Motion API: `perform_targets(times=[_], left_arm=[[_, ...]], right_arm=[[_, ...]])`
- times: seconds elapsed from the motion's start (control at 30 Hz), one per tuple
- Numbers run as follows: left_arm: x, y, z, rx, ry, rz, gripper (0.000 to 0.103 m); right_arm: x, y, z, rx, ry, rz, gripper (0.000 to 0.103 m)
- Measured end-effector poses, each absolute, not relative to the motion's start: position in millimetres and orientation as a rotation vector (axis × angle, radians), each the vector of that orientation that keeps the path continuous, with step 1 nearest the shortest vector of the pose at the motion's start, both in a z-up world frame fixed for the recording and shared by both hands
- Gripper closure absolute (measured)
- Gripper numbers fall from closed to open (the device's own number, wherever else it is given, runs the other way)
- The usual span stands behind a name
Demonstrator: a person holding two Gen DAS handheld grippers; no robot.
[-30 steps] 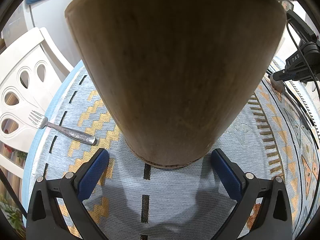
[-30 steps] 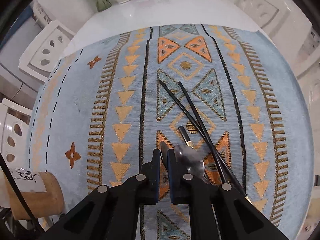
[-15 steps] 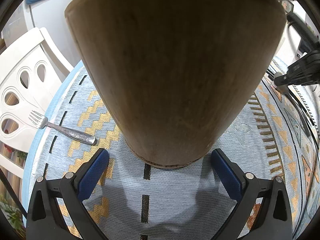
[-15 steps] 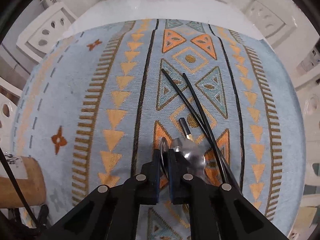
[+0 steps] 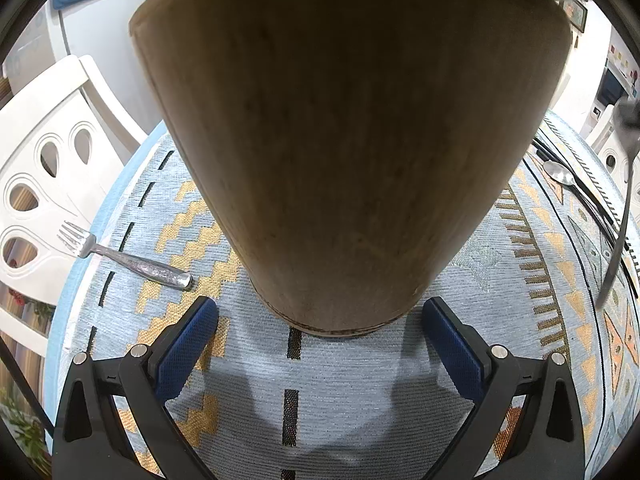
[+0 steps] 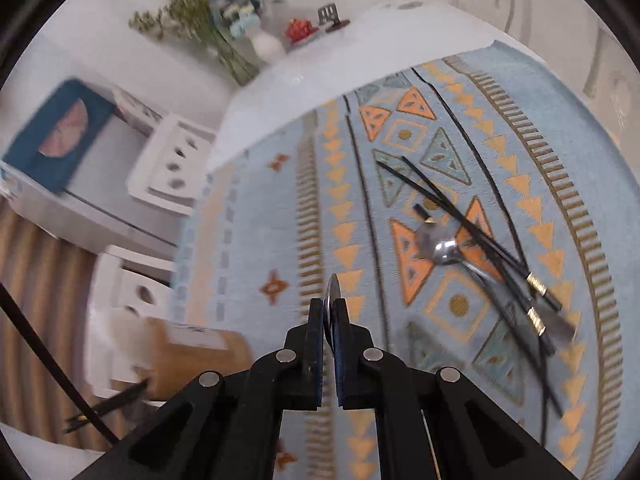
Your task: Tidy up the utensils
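Observation:
A tall wooden utensil holder (image 5: pixel 344 152) stands on the patterned cloth and fills the left wrist view. My left gripper (image 5: pixel 320 320) is open, its blue pads (image 5: pixel 188 344) on either side of the holder's base, apart from it. My right gripper (image 6: pixel 330 320) is shut on a metal spoon (image 6: pixel 332 290), seen edge-on between the pads. In the left wrist view that spoon (image 5: pixel 622 200) hangs in the air at the right edge, handle down. A second spoon (image 6: pixel 440 248) and black chopsticks (image 6: pixel 448 204) lie on the cloth. The holder (image 6: pixel 192 356) shows at lower left.
A fork (image 5: pixel 132 258) lies at the left edge of the table, tines over the rim. White chairs (image 5: pixel 44 184) stand close to the table. A vase of flowers (image 6: pixel 264 44) and small ornaments sit at the far end. Black utensil handles with gold bands (image 6: pixel 538 286) lie by the chopsticks.
My right gripper has risen off the cloth with the spoon and swung left while rolling. The hanging spoon has come into the left wrist view. The left gripper and the holder have not moved.

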State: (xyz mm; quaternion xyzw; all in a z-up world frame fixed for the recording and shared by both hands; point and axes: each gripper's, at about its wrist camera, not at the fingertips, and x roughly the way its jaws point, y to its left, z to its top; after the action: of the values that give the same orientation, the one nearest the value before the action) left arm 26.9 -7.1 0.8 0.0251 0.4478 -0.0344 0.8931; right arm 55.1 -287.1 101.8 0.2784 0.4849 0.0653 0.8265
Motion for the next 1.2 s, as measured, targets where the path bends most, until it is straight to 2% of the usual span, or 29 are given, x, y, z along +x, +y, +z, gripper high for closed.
perform_targets(times=[0.27,0.47,0.6,0.63,0.7,0.73,0.77,0.93,1.2], left_arm=[[27.2,-6.6,0.7,0.052,0.929,-0.071,0.000],[27.2,-6.9,0.6,0.052,0.929,-0.072,0.000],[27.7,-6.1,2.0,0.051,0.929,-0.072,0.000],[27.6,-6.2,1.9,0.052,0.929,-0.072,0.000],[28.0,-5.1,1.7,0.052,0.929,-0.071,0.000],[28.0,-5.1,1.7,0.052,0.929,-0.071,0.000],[27.8,-5.6,1.8,0.052,0.929,-0.071,0.000],[27.8,-5.5,1.7,0.052,0.930,-0.072,0.000],[27.8,-5.5,1.8,0.052,0.929,-0.071,0.000]], right_arm=[[38.7,-264.2,175.2,0.595,0.865,0.212,0.100],[48.7,-235.4,214.4,0.463,0.793,0.195,0.100],[65.0,-225.0,187.3,0.393,0.918,0.174,0.097],[69.1,-222.8,176.8,0.377,0.956,0.179,0.094],[75.8,-217.6,149.8,0.350,1.052,0.188,0.077],[77.4,-218.1,137.4,0.347,1.083,0.193,0.062],[79.7,-216.8,126.2,0.345,1.108,0.198,0.054],[94.4,-191.6,82.5,0.202,1.189,0.256,0.054],[121.2,-147.7,18.3,-0.281,1.206,0.341,0.054]])
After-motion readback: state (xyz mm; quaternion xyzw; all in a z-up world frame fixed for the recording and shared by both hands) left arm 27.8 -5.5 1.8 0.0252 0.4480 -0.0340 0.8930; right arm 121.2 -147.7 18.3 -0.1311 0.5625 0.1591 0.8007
